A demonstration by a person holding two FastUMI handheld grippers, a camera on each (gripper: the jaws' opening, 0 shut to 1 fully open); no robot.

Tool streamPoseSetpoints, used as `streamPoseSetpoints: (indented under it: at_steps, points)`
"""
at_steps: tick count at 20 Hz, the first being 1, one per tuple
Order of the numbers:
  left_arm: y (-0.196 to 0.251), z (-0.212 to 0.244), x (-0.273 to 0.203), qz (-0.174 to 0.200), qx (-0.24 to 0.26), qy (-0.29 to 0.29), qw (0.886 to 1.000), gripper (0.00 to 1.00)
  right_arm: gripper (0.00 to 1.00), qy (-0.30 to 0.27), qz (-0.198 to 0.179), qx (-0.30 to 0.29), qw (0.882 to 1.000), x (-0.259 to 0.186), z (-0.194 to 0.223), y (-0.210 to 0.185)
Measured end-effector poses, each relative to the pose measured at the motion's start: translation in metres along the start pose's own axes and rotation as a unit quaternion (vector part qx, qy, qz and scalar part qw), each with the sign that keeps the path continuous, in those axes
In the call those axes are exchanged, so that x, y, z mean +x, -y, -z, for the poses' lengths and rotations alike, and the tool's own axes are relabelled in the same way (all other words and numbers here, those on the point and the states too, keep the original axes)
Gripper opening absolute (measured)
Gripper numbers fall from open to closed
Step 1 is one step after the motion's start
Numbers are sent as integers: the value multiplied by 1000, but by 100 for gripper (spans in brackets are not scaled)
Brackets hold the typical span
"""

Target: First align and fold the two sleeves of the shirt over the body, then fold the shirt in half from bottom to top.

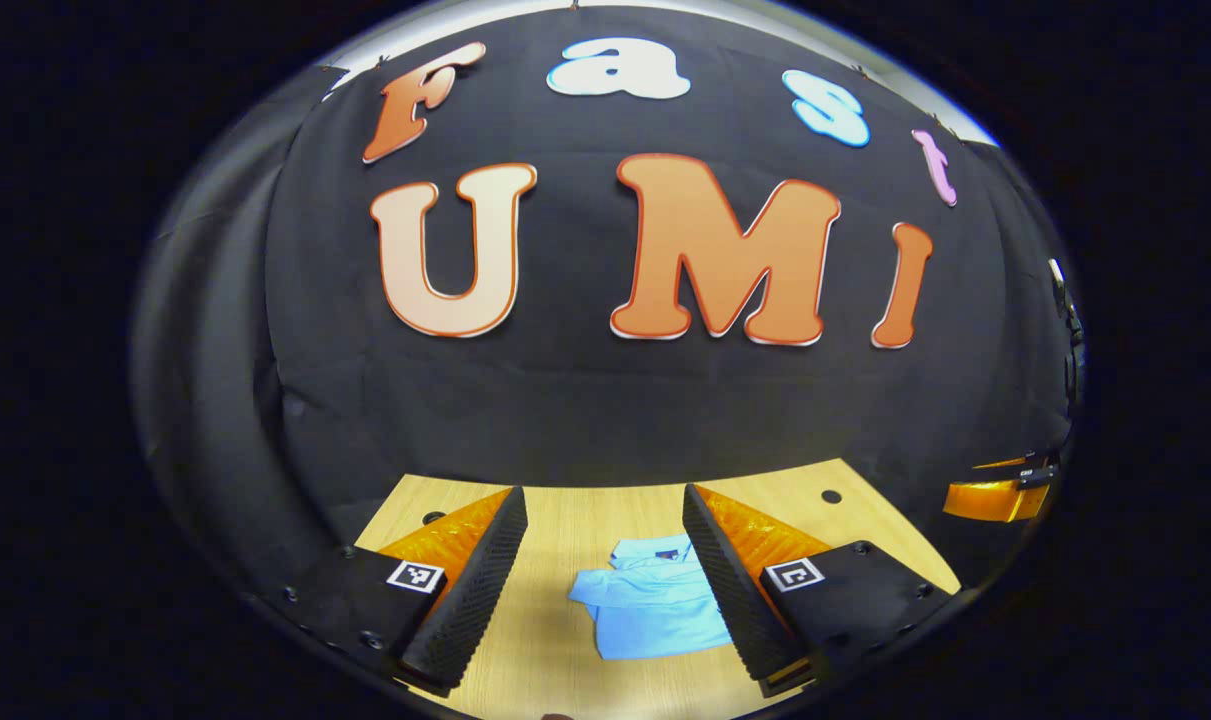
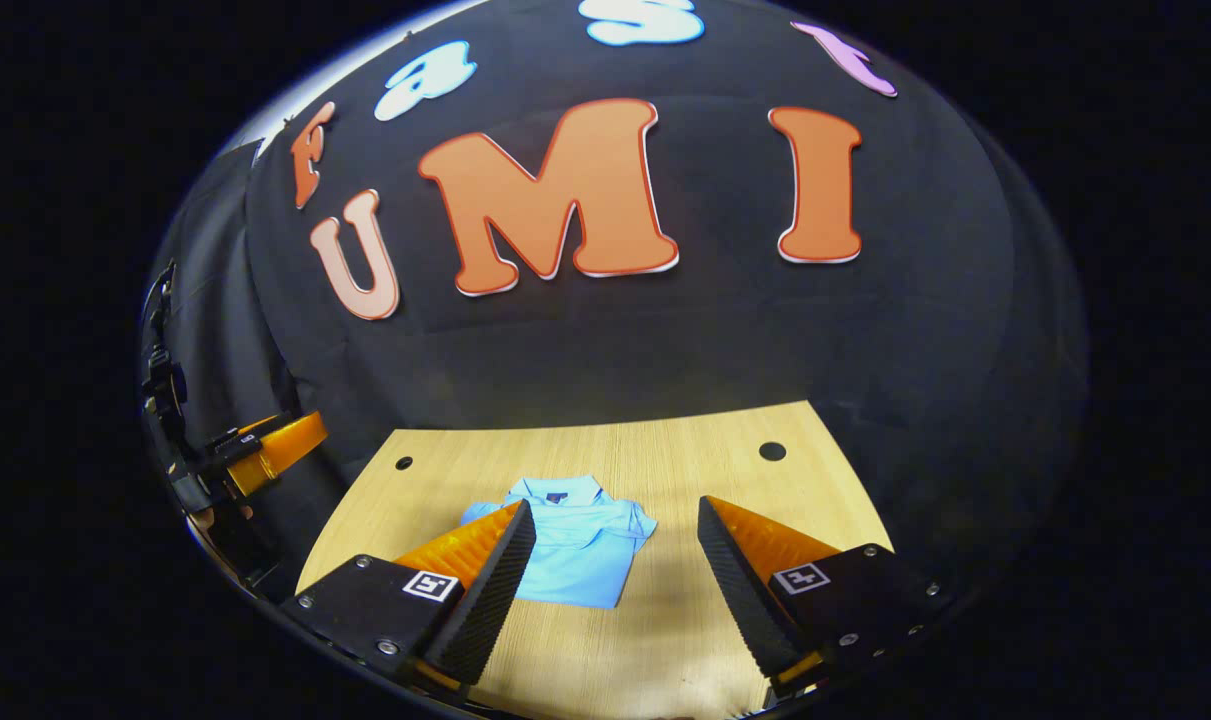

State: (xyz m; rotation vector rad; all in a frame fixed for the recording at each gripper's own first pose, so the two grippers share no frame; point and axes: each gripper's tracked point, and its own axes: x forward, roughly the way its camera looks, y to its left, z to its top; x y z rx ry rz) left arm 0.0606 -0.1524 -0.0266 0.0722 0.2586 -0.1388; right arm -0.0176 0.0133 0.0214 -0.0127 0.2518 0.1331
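A light blue shirt (image 1: 650, 600) lies folded into a compact rectangle on the wooden table (image 1: 575, 520), collar toward the back wall. In the left gripper view my left gripper (image 1: 605, 535) hovers above the table, open, with the shirt below and between its fingers, nothing held. In the right gripper view the same shirt (image 2: 575, 545) sits partly behind the left finger of my right gripper (image 2: 615, 545), which is open and raised clear of the cloth. The other gripper shows at the far edge of each view (image 1: 1000, 495) (image 2: 265, 450).
The table (image 2: 685, 470) has small round holes near its back corners (image 2: 772, 451) (image 2: 404, 463). The black cloth wall rises right behind the table's rear edge. Bare wood lies to the right of the shirt in the right gripper view.
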Motion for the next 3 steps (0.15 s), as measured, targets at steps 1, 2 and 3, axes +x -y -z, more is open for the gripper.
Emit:
streamPoseSetpoints:
  at_steps: [1,2,3]
  points:
    - [1,-5,-11,3,-4,10,1000,100,98,17,-1,-6,1000,-11,-4,-1]
    - [2,-10,-24,2,-3,23,1000,100,98,36,-3,-11,999,-21,-7,-4]
    - [1,-16,-32,-1,2,37,999,100,99,52,-5,-11,999,-31,-10,-7]
